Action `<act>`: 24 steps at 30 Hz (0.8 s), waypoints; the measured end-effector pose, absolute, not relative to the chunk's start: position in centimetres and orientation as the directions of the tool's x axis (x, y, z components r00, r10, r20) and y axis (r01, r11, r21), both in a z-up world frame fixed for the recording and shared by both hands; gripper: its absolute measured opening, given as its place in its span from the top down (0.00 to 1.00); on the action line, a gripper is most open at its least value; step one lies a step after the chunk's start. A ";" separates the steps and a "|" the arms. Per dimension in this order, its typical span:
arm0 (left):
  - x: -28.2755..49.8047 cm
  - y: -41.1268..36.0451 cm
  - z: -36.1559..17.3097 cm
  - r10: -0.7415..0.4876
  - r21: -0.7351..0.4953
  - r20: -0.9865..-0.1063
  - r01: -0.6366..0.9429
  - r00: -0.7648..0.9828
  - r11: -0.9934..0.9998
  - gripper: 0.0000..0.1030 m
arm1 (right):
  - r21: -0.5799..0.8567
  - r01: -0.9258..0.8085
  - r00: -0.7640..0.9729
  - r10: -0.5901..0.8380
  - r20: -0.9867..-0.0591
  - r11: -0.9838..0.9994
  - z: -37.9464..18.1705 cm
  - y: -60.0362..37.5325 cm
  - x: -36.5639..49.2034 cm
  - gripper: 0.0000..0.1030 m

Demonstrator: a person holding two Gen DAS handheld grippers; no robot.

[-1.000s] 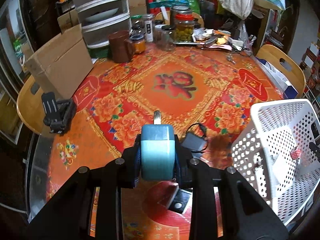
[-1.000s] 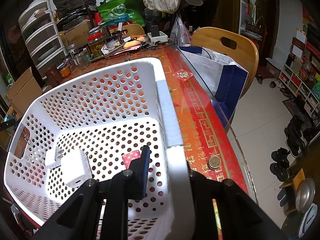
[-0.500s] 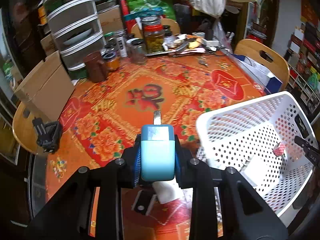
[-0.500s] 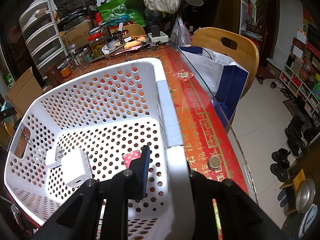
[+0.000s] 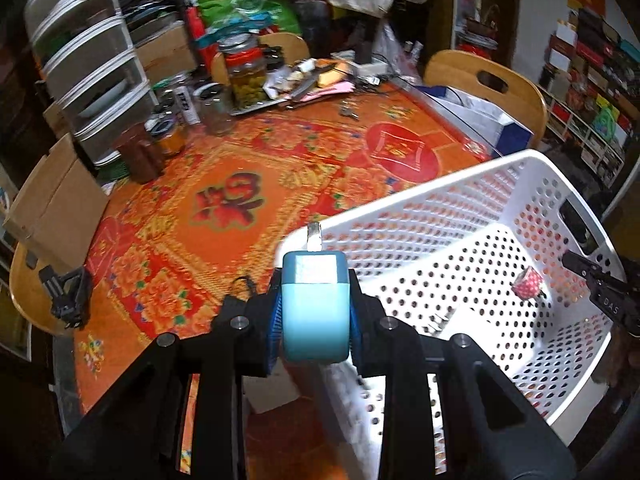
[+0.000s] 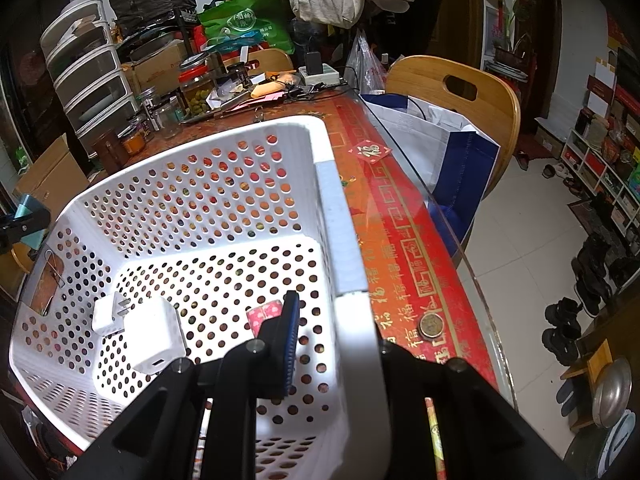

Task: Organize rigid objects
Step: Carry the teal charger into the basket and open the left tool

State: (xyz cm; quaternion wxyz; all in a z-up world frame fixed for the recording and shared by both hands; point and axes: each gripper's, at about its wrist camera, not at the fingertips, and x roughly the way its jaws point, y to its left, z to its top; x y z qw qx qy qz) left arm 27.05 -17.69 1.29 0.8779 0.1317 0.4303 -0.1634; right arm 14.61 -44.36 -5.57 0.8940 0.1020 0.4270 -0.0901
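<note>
Your left gripper (image 5: 315, 312) is clamped on a teal charger block (image 5: 314, 305), a smooth plastic brick with rounded edges, a paler top face and a metal prong standing up from its far end. Ribbed blue pads press against both of its flanks. It hangs above the near corner of the white basket (image 5: 400, 216), just over the rim.

Your right gripper (image 6: 332, 332) is pinched on the basket's right wall (image 6: 340, 240), one ribbed blue pad (image 6: 291, 340) inside and the other finger hidden behind the broad, glossy rim. The basket is rigid white plastic, rectangular, with walls and floor punched through with round holes and a slot handle in one end.

On its floor lie a white cube-shaped charger (image 6: 154, 334) with rounded corners and a port in its near face, touching a smaller white plug (image 6: 107, 315) with two metal prongs, and a small pink patterned piece (image 6: 264, 314) just beside the inner pad.

The basket sits on a shiny red and orange floral tablecloth (image 5: 224, 200) under a glass top. A round metal coin (image 6: 431, 325) lies on the red border to its right. A black folding stand (image 5: 66, 292) rests at the table's left edge.
</note>
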 end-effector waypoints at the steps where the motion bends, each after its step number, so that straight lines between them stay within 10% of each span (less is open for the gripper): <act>1: 27.0 -18.3 1.1 -0.178 0.090 -0.803 0.411 0.569 0.907 0.76 | 0.105 0.248 0.619 -0.074 -0.782 0.963 -5.6 -44.4 14.6 0.82; 21: 27.2 -29.2 -3.6 -0.143 0.133 -0.901 0.572 0.411 0.809 0.74 | 0.107 0.242 0.622 -0.069 -0.780 0.964 -5.5 -44.0 14.6 0.81; 22: 27.2 -29.3 -3.5 -0.151 0.129 -0.897 0.573 0.415 0.809 0.69 | 0.108 0.242 0.622 -0.069 -0.780 0.964 -5.5 -44.0 14.6 0.81; 24: 27.0 -29.2 -2.9 -0.158 0.142 -0.881 0.567 0.446 0.811 0.20 | 0.108 0.242 0.621 -0.069 -0.780 0.964 -5.5 -44.0 14.7 0.81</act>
